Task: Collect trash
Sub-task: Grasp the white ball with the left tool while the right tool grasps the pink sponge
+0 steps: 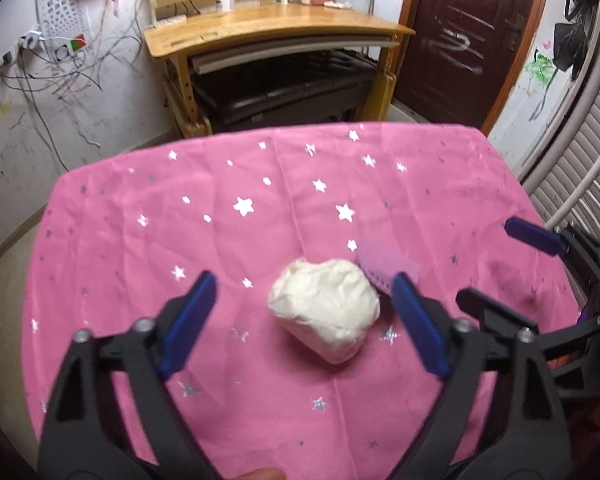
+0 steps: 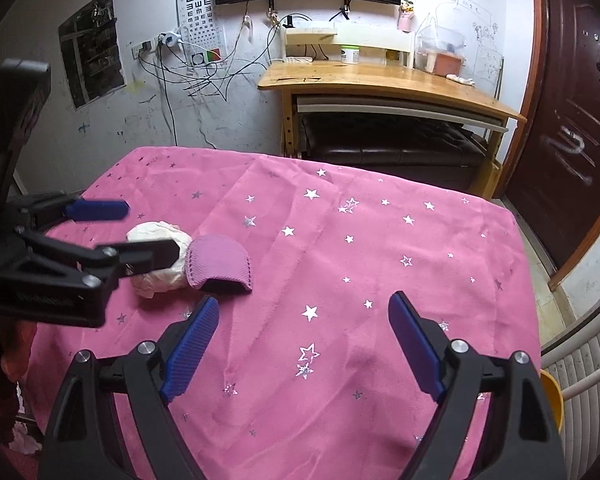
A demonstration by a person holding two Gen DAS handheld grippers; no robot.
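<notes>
The pink star-printed tablecloth (image 1: 140,240) fills both views, spread over the whole table, with a curved wooden desk (image 1: 276,26) behind it at twelve o'clock. Smaller now: the crumpled white paper wad (image 1: 324,310), the trash of the job, sits on the cloth at dead centre of the left wrist view, just ahead of the blue pads. Touching it at its two o'clock side is a small mauve knitted cap-shaped piece (image 2: 220,262), lying open-mouthed toward us in the right wrist view.

The left gripper (image 1: 304,294) is spread wide, the wad between its jaws but neither pad pressing on it. In the right wrist view one of its fingers crosses in front of the wad. The right gripper (image 2: 304,314) is spread too, holding nothing, over bare cloth at five o'clock of the knitted piece.

Risks from here, as I judge them: the right-hand pad of the left gripper is close to the knit, so a squeeze could catch it along with the paper. The wad looks soft and lopsided, so an off-centre pinch may let it squirt out. Go too low and the pads may snag the loose cloth and drag it.
</notes>
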